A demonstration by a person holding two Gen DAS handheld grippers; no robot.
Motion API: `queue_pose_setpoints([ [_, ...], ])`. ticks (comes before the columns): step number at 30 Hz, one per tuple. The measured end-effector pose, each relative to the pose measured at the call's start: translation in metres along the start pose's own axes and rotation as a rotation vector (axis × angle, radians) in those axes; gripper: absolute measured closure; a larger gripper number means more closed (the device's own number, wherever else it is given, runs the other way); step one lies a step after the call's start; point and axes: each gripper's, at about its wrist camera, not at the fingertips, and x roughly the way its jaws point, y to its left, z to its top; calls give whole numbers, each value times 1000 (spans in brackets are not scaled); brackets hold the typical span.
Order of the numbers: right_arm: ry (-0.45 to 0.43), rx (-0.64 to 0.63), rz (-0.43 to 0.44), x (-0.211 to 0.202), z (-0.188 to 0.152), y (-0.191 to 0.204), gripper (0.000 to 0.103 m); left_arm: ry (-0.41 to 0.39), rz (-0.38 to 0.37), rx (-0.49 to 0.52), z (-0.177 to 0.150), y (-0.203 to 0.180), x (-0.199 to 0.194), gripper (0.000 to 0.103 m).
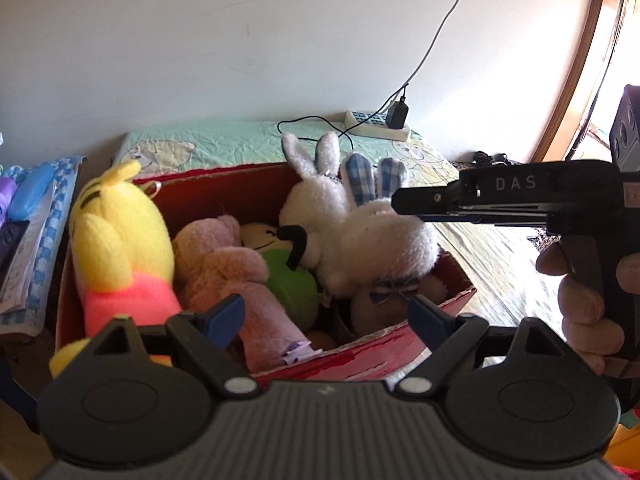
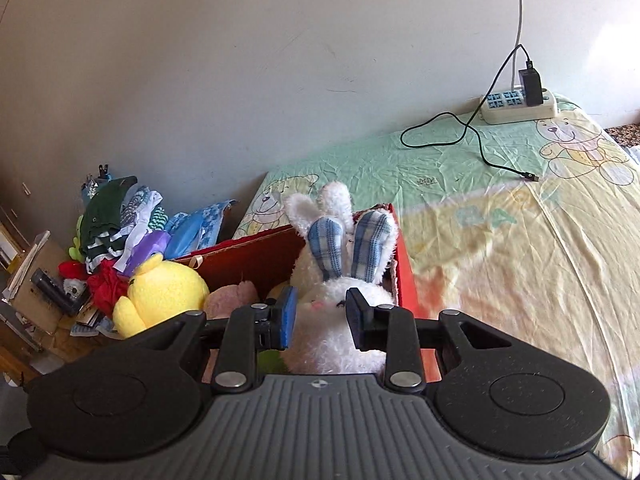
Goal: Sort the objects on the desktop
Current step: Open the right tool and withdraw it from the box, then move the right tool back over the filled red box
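Right gripper (image 2: 320, 317) nearest, fingers a little apart on both sides of the white bunny's (image 2: 340, 328) head, maybe touching, grip hard to tell. Bunny lying in the red box (image 2: 404, 264), plaid ears pointing up and away. Left gripper (image 1: 326, 318) spread wide, empty, hanging above the box's near edge.
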Motion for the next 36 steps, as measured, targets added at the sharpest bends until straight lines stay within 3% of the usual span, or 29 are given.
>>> queue_pose_setpoints([
  [6,33,-20,37,-4,-1,-1,72,30,81,-40,5,-11,5,11],
  [12,98,-132,71,-6,1,4,72,3,169,-161,13,-20,-3,4],
  [17,116,-111,133,-22,10,-10,71,26,231,-188,19,-40,-1,3],
  [26,116,-129,87,-50,20,-32,70,160,412,-231,36,-70,12,3],
  [30,111,-117,50,-60,16,-45,62,204,477,-211,39,-89,18,3],
  [36,110,-103,-33,-76,5,-64,61,267,471,-157,32,-122,36,3],
])
